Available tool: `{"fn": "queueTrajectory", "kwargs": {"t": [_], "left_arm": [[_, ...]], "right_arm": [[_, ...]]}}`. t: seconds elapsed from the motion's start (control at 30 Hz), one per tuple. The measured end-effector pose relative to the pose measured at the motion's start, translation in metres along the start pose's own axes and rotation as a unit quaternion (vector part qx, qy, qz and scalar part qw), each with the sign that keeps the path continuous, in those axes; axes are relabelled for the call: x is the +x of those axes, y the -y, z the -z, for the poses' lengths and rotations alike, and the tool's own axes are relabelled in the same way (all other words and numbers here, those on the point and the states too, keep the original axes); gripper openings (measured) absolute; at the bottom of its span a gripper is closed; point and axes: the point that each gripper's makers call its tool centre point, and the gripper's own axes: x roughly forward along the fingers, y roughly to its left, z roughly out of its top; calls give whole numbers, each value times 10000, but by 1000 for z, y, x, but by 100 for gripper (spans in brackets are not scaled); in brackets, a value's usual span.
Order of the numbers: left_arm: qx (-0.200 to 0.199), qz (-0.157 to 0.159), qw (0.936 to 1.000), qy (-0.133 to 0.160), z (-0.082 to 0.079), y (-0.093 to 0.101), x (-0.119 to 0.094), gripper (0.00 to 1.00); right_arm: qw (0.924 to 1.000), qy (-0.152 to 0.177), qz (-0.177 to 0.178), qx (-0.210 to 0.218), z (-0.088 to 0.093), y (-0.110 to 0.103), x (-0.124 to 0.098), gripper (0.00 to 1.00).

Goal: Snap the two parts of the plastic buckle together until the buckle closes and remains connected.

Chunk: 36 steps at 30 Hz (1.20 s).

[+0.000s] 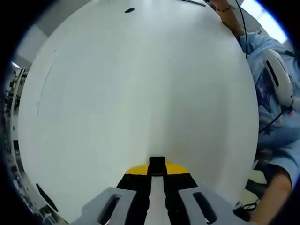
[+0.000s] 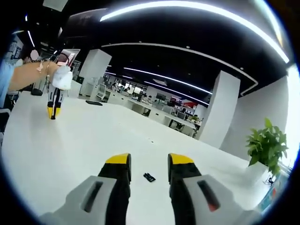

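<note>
My right gripper (image 2: 149,165), right gripper view: the two black jaws with yellow tips stand apart, with a clear gap between them, holding and touching nothing. No brand, label or writing can be read on either tool or on the things around it.

Seen through that gap, a small dark piece, probably one part of the plastic buckle (image 2: 149,177), lies flat on the white table (image 2: 70,150), just beyond the jaw tips and clear of both; it is too small to tell its shape for certain.

My left gripper (image 1: 157,165), left gripper view: the yellow-tipped jaws are drawn together on a small black block that stands up between the tips. I take this to be a buckle part, but the view is too poor to confirm it. The tips are close over the bare table surface; contact cannot be judged.

Farther off in the right gripper view, the left gripper (image 2: 54,105) appears at the far left over the table, pointing down, held by a hand (image 2: 44,70) with a blue sleeve (image 2: 3,77).

Far across the table in the left gripper view lies a small dark object (image 1: 129,10), unidentifiable. Beyond the table edge in the right gripper view: a potted plant (image 2: 267,145), white pillars (image 2: 219,110) and office desks.
</note>
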Motion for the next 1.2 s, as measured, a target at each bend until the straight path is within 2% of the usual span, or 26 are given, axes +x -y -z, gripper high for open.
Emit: {"fn": "queueTrajectory", "kwargs": {"t": [0.3,0.63,0.87,1.13,1.2], "left_arm": [[265,7,9995,-157,-2,17,1,8],[375,54,9990,-256,-1,25,0,8],[410,61,9987,-280,0,28,0,8],[388,95,9989,-263,0,27,0,8],[392,96,9988,-294,-1,28,0,8]], "right_arm": [[10000,-85,8,-25,4,-1,2,30],[9999,-151,-24,-44,9,0,5,30],[9993,-282,-228,75,17,-3,11,30],[9992,-217,-340,-33,-1,1,10,30],[9988,-76,-454,186,-11,1,10,30]]}}
